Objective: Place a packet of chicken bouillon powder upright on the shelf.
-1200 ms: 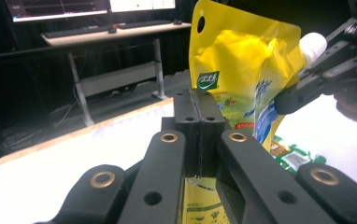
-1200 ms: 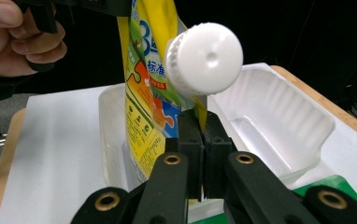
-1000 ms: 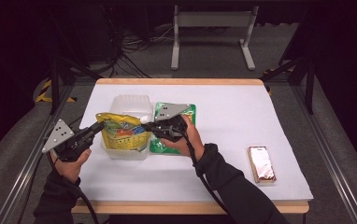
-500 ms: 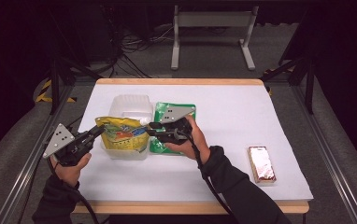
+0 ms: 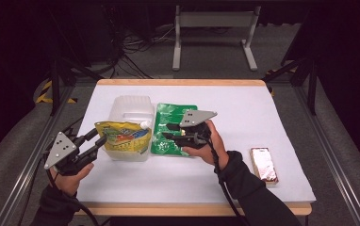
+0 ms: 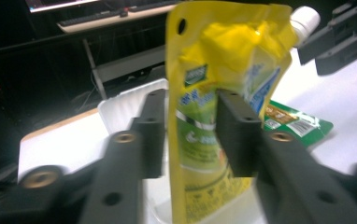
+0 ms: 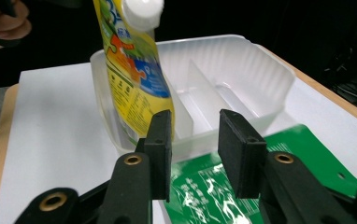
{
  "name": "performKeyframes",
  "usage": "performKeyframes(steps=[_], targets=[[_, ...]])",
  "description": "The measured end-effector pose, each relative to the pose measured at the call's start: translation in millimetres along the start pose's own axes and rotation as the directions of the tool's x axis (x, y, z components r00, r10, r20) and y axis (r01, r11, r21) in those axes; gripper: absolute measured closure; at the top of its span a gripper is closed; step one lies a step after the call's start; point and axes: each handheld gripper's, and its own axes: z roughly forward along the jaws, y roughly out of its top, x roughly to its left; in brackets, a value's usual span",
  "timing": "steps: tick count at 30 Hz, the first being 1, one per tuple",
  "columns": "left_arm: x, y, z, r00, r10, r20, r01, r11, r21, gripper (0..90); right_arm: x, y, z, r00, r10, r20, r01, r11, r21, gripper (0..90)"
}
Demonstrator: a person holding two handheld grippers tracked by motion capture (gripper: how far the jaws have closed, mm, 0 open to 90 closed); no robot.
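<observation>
High view shows a yellow pouch (image 5: 121,137) standing in the clear tray (image 5: 130,106). Left gripper (image 5: 95,144) fingers, just opening, straddle it loosely. Right gripper (image 5: 167,132), also just opening, is released and empty above the green packet (image 5: 168,115).

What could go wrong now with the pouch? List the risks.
1. The yellow pouch stands on edge in the clear tray; the left gripper has just been opening and its pads look barely off it, so it may tip.
2. The right gripper, also just opening, is off the pouch and hovers over the green packet; it could drag the packet.
</observation>
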Motion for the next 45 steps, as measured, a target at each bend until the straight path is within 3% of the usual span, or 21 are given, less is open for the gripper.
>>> performKeyframes(steps=[5,7,10,12,15,16,22,24,27,28,29,31,33,34,35,36,37,38,40,42,45], targets=[[-7.5,-10.1,-5.2,0.9998,-0.018,-0.007,0.019,0.9992,0.036,39.1,-7.4,-11.7,-19.2,0.9996,0.012,0.027,-0.012,1.000,0.003,64.6],[-8.1,-15.3,-5.2,0.9988,-0.048,0.007,0.047,0.9973,0.056,31.3,-10.0,-15.7,-24.4,0.9993,0.010,0.035,-0.010,1.000,0.009,64.6],[-12.8,-22.9,-4.8,0.9990,-0.042,-0.014,0.043,0.9943,0.097,22.0,-14.5,-23.9,-36.2,0.9985,0.015,0.052,-0.016,1.000,0.025,64.1],[-14.4,-25.4,-4.8,0.9990,-0.044,-0.008,0.045,0.9934,0.106,20.3,-16.0,-26.4,-40.1,0.9983,0.019,0.055,-0.020,0.999,0.026,64.2],[-24.0,-32.6,-4.9,0.9998,-0.014,-0.012,0.016,0.9881,0.153,17.1,-21.4,-35.6,-55.6,0.9960,0.034,0.082,-0.036,0.999,0.032,64.6],[-29.6,-36.5,-5.6,0.9996,-0.015,0.023,0.011,0.9862,0.165,17.9,-22.8,-37.3,-58.8,0.9957,0.037,0.085,-0.040,0.999,0.034,64.7],[-47.7,-50.0,-0.4,0.9942,-0.013,0.107,-0.014,0.9698,0.243,16.4,-27.9,-44.9,-76.5,0.9915,0.024,0.128,-0.031,0.998,0.059,62.9],[-54.6,-56.1,3.4,0.9877,-0.019,0.155,-0.026,0.9577,0.287,18.0,-28.6,-50.9,-85.9,0.9885,0.006,0.151,-0.021,0.995,0.095,60.7],[-60.8,-61.4,6.8,0.9755,-0.036,0.217,-0.033,0.9505,0.309,20.5,-31.5,-63.4,-101.4,0.9800,-0.011,0.199,-0.019,0.989,0.150,57.8],[-60.8,-61.4,6.8,0.9755,-0.036,0.217,-0.033,0.9505,0.309,20.8,-31.5,-63.4,-101.4,0.9800,-0.011,0.199,-0.019,0.989,0.150,57.8],[-65.2,-63.0,10.1,0.9732,-0.010,0.230,-0.067,0.9432,0.325,20.8,-33.6,-68.6,-108.3,0.9763,-0.010,0.216,-0.027,0.985,0.170,56.4],[-67.0,-64.5,12.7,0.9663,-0.027,0.256,-0.059,0.9443,0.324,20.4,-42.7,-89.4,-131.9,0.9568,-0.001,0.291,-0.069,0.971,0.230,51.0],[-68.9,-65.1,14.6,0.9657,-0.010,0.260,-0.079,0.9408,0.330,19.9,-49.4,-103.1,-146.5,0.9409,0.042,0.336,-0.129,0.962,0.240,49.3],[-68.9,-65.1,14.6,0.9657,-0.010,0.260,-0.079,0.9408,0.330,19.5,-49.4,-103.1,-146.5,0.9409,0.042,0.336,-0.129,0.962,0.240,49.3],[-70.6,-65.6,15.8,0.9597,-0.019,0.281,-0.076,0.9426,0.325,19.3,-56.2,-116.8,-159.9,0.9206,0.097,0.378,-0.202,0.948,0.248,45.5],[-70.6,-65.6,15.8,0.9597,-0.019,0.281,-0.076,0.9426,0.325,19.3,-56.2,-116.8,-159.9,0.9206,0.097,0.378,-0.202,0.948,0.248,45.5],[-71.3,-65.7,16.5,0.9591,-0.014,0.283,-0.082,0.9416,0.327,19.3,-58.8,-122.0,-164.8,0.9115,0.111,0.396,-0.226,0.939,0.258,45.2],[-71.9,-65.7,17.1,0.9572,-0.014,0.289,-0.086,0.9404,0.329,19.5,-63.2,-131.0,-172.4,0.8940,0.124,0.430,-0.261,0.926,0.274,42.0],[-74.3,-66.1,19.3,0.9495,-0.007,0.314,-0.102,0.9384,0.330,19.5,-67.2,-137.8,-178.2,0.8734,0.178,0.453,-0.321,0.910,0.261,40.0],[-75.5,-66.2,20.7,0.9436,-0.007,0.331,-0.109,0.9377,0.330,19.5,-71.8,-145.7,-181.8,0.8547,0.246,0.457,-0.390,0.885,0.253,35.0],[-76.0,-66.4,22.3,0.9414,-0.006,0.337,-0.114,0.9361,0.333,19.2,-76.8,-153.6,-182.9,0.8222,0.288,0.491,-0.453,0.853,0.259,32.5]])
